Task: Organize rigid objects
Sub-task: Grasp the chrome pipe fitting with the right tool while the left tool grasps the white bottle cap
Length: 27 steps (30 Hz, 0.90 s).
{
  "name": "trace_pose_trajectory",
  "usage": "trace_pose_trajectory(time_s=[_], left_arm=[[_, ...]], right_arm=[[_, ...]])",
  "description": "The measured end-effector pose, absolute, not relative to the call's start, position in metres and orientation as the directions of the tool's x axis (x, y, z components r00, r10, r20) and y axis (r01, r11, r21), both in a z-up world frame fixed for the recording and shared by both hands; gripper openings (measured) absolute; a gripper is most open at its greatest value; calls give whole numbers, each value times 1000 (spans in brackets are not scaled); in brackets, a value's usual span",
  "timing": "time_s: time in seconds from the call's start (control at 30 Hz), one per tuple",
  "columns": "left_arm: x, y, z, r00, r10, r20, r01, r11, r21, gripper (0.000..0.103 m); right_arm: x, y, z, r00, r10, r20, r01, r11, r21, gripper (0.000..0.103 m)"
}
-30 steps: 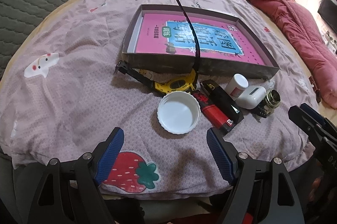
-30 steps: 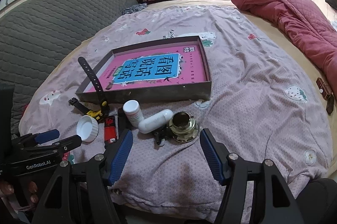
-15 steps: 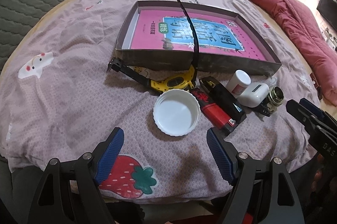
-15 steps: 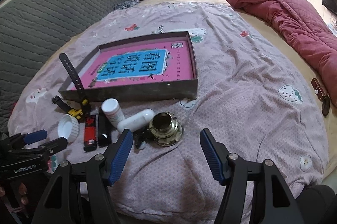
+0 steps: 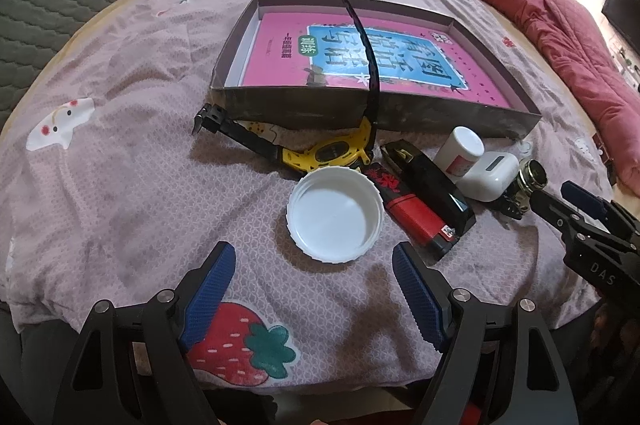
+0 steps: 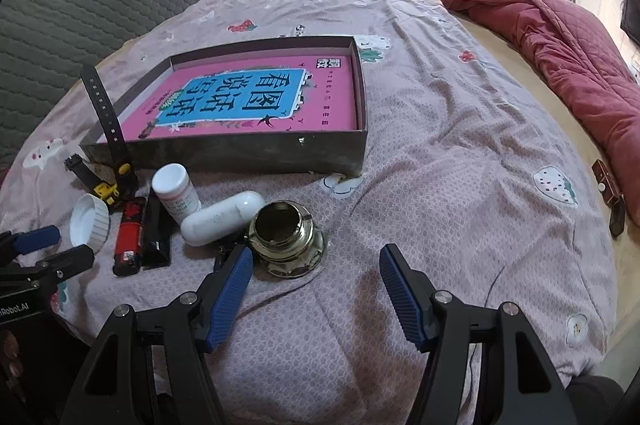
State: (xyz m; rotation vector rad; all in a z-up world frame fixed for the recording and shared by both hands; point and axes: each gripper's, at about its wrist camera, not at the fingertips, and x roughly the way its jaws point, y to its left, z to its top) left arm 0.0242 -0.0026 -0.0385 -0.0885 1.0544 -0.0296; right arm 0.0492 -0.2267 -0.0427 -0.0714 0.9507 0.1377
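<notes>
Nothing sorted yet: both grippers, left (image 5: 312, 279) and right (image 6: 316, 283), gape empty; trinkets wait at the box's (image 6: 224, 149) six o'clock.

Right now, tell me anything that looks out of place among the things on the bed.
The watch strap sticks up against the box wall. The white lid lies upturned, off any bottle.
</notes>
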Motion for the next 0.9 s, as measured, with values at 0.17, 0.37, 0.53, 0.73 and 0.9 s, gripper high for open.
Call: trace_pose_trajectory(time_s=[0.17, 0.37, 0.53, 0.73, 0.9], left_arm=[[28, -2, -42, 489, -65, -870, -26, 996, -89, 82], [31, 0, -46, 487, -61, -871, -31, 996, -87, 82], [34, 1, -49, 489, -53, -871, -38, 996, -82, 82], [38, 0, -52, 494, -38, -869, -40, 997, -67, 82], [43, -1, -52, 506, -30, -862, -41, 997, -59, 82]], right_arm=[[54, -226, -49, 560, 92, -824, -168, 986, -5, 66], [58, -219, -53, 567, 94, -818, -203, 979, -29, 66], [63, -218, -56, 570, 96, -816, -218, 975, -37, 65], [65, -214, -58, 576, 103, -811, -244, 968, -50, 58], [67, -214, -58, 574, 134, -808, -264, 964, -27, 46]])
